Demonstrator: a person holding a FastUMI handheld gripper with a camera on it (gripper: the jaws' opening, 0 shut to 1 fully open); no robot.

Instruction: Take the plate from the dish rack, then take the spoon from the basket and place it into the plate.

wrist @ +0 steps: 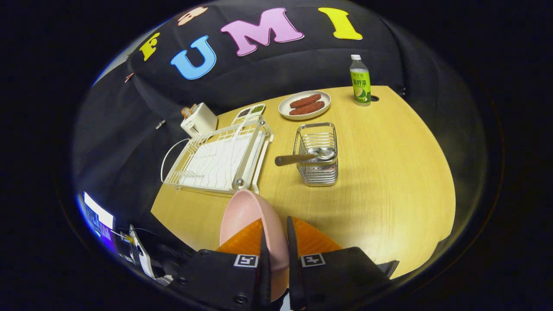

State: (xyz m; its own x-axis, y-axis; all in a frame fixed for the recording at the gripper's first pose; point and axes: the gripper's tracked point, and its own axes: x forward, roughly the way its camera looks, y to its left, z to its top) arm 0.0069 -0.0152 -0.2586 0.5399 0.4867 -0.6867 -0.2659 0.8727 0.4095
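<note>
Round light wooden table (pixel 389 181), green-labelled clear plastic bottle with white cap (pixel 360 80) near its far edge, white oval dish of reddish sausages (pixel 304 105) beside it, white toaster (pixel 198 119), small compartmented white tray (pixel 249 113)

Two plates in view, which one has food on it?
The white plate beyond the basket, beside the bottle, carries two reddish-brown pieces. The pink plate, clamped on edge in the tool, is empty.

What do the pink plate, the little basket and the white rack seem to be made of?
The pink plate, clamped between the gripper fingers, looks like matte plastic or melamine: even colour, soft sheen. The basket seems polished steel wire, bright and reflective, like the spoon lying across it. The dish rack looks like white-coated wire, thin uniform rods.
</note>
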